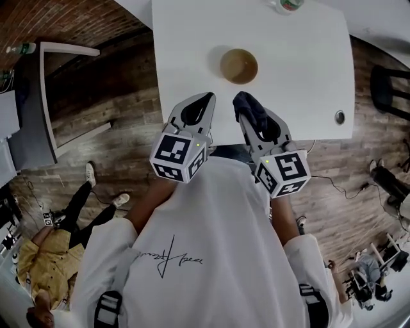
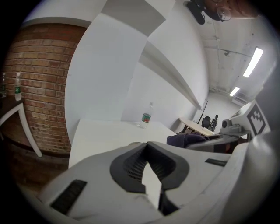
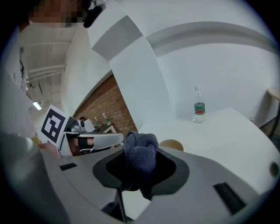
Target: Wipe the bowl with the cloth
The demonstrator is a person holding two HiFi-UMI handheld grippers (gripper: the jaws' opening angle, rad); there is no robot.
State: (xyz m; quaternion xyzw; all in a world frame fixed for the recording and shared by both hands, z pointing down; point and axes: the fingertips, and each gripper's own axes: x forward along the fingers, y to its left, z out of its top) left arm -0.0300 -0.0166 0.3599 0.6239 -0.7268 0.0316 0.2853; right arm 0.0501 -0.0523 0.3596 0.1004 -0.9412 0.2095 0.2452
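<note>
A brown bowl [image 1: 239, 66] stands upright on the white table [image 1: 301, 96], a little ahead of both grippers; its rim also shows in the right gripper view [image 3: 173, 144]. My right gripper [image 1: 242, 101] is shut on a dark blue cloth [image 1: 252, 110], which bunches up between its jaws [image 3: 140, 162]. My left gripper [image 1: 204, 101] is shut with nothing between its jaws, over the table's near edge and left of the bowl. In the left gripper view the jaws meet [image 2: 148, 146] and the cloth [image 2: 186, 140] shows at the right.
A clear water bottle [image 1: 286, 5] stands at the table's far edge, also seen as the water bottle [image 3: 199, 107]. A round hole [image 1: 339, 116] sits near the table's right corner. A second desk [image 1: 25, 122] and a person [image 1: 48, 256] are on the wooden floor at the left.
</note>
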